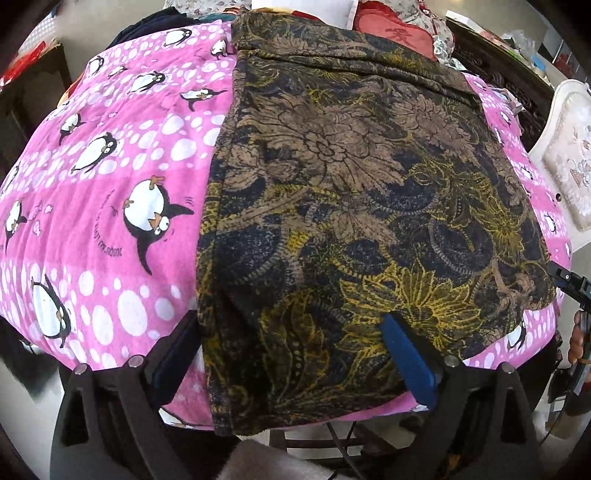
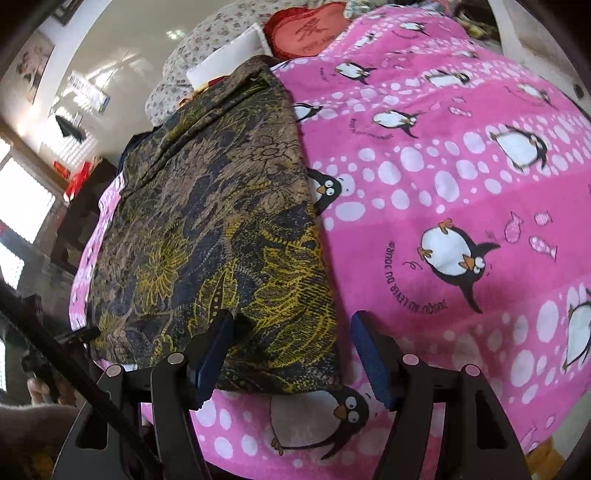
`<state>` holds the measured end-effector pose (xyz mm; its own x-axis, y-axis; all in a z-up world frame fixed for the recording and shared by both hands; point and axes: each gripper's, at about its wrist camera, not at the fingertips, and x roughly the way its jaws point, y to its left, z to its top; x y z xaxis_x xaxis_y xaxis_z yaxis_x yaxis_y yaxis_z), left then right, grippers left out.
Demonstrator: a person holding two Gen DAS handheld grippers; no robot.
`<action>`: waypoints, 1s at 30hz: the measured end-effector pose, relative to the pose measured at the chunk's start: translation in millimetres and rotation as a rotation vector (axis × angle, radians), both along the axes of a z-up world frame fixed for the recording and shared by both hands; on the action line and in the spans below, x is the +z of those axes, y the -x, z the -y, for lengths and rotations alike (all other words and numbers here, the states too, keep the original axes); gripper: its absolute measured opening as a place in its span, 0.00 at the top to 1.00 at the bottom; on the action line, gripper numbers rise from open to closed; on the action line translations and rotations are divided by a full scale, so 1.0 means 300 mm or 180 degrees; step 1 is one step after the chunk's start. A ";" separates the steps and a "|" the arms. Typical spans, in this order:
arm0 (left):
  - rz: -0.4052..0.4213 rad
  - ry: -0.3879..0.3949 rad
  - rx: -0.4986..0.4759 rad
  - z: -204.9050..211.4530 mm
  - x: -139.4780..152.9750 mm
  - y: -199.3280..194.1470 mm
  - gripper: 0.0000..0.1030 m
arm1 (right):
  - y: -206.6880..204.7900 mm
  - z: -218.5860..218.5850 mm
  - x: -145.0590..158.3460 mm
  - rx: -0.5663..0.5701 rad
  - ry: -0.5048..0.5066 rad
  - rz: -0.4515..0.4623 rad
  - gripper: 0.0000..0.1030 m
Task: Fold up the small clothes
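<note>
A dark floral garment in brown, navy and yellow lies flat in a long rectangle on a pink penguin blanket; it also shows in the right wrist view. My left gripper is open, its fingers straddling the garment's near left corner, the right pad resting on the cloth. My right gripper is open, straddling the garment's near right corner over the blanket. Its tip shows at the far right of the left wrist view.
A red embroidered cushion, floral pillows and a white folded item lie beyond the garment's far end. A white upholstered chair stands to the right. Dark furniture stands off the left side.
</note>
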<state>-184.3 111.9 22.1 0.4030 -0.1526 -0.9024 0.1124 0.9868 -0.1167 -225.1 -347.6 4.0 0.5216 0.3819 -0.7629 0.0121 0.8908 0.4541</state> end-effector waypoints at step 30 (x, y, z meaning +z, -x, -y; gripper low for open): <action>0.0455 0.0781 -0.0334 -0.114 0.397 -0.346 0.93 | -0.313 0.009 0.433 0.0362 -0.0926 0.1120 0.94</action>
